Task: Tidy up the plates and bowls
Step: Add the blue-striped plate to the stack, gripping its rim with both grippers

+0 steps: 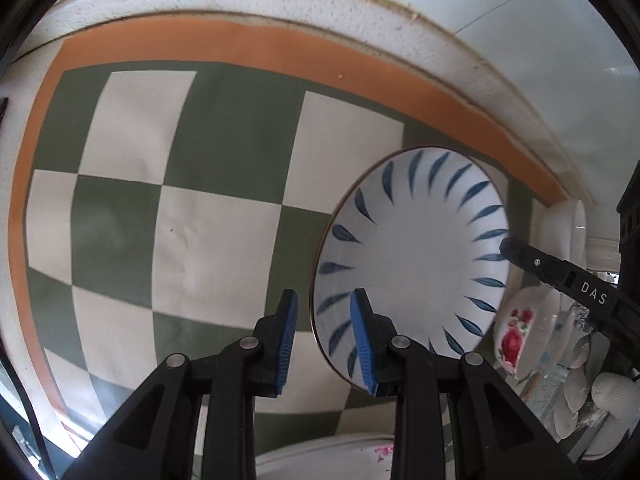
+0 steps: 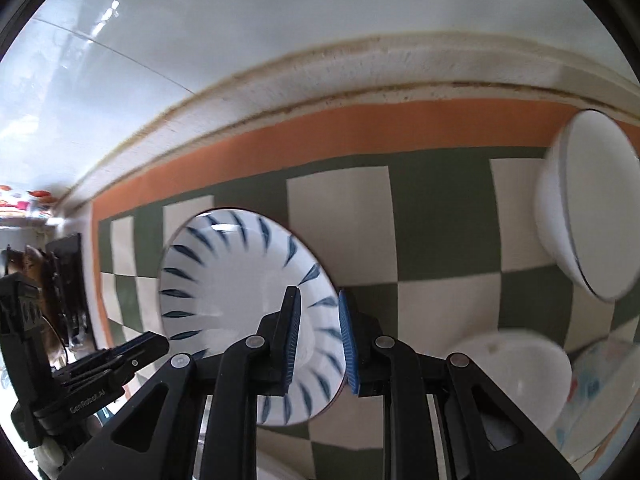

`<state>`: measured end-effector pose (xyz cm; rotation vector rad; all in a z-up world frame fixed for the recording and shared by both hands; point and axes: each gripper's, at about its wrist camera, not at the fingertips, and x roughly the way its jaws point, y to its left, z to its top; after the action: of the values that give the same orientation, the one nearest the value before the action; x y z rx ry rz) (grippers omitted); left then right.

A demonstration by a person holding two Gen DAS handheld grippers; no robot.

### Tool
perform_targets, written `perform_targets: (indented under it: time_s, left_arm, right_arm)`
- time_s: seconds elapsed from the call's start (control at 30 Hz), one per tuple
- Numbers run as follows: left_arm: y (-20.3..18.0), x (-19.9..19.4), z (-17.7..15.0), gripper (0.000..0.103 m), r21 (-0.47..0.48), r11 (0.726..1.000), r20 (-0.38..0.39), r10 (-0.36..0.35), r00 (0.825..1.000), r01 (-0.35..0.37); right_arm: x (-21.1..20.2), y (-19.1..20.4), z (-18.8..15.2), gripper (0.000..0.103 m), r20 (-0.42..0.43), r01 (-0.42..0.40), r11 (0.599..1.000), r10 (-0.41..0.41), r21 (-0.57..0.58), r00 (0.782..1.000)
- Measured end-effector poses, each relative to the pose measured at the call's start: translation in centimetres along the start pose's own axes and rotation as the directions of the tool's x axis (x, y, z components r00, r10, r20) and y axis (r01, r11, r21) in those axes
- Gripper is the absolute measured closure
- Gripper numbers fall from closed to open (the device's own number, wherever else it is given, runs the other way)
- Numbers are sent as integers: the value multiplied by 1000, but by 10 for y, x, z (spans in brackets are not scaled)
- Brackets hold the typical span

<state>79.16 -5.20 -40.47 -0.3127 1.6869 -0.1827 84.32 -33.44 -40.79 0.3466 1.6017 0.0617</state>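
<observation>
Two grippers share one blue-leaf plate (image 2: pixel 240 280): the right gripper (image 2: pixel 320 340) has its blue pads straddling the rim at centre frame, looks like a pinch, while the left gripper (image 1: pixel 326 340) straddles the opposite rim, contact unclear. My guess is both hands steady it above the checkered mat (image 1: pixel 200 220). Readable writing: "DAS" at right of the left view, "GenRobot.AI" lower left of the right view.
</observation>
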Motion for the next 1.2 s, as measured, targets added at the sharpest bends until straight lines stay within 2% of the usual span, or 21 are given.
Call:
perform_targets:
  time_s: [0.13, 0.27, 0.37, 0.57, 0.77, 1.0, 1.2]
  left_arm:
    - [1, 11, 7, 78, -4, 1000, -16, -15, 1000, 15]
    - [-2, 9, 8, 80, 20, 1000, 45, -23, 999, 23]
    - [-7, 9, 6, 80, 44, 999, 74, 10, 997, -14]
    - [-8, 0, 2, 80, 32, 999, 99, 13, 995, -16]
    - [-12, -23, -7, 80, 43, 999, 126, 12, 992, -18]
    - [-13, -58, -38, 80, 51, 998, 161, 22, 987, -31]
    - [-10, -77, -81, 80, 81, 996, 162, 16, 987, -29]
  right_arm:
    - [21, -4, 4, 81, -55, 3, 1000, -4, -9, 998]
    - [31, -8, 8, 81, -85, -38, 999, 38, -2, 996]
    - [31, -8, 8, 82, -67, -34, 999, 33, -12, 997]
    - [31, 6, 0, 83, -44, 4, 998, -7, -62, 999]
    - [22, 11, -10, 83, -29, -32, 998, 30, -56, 999]
    - [-16, 15, -32, 85, -2, -86, 994, 86, -63, 996]
    - [-43, 27, -77, 85, 15, -106, 992, 108, -75, 994]
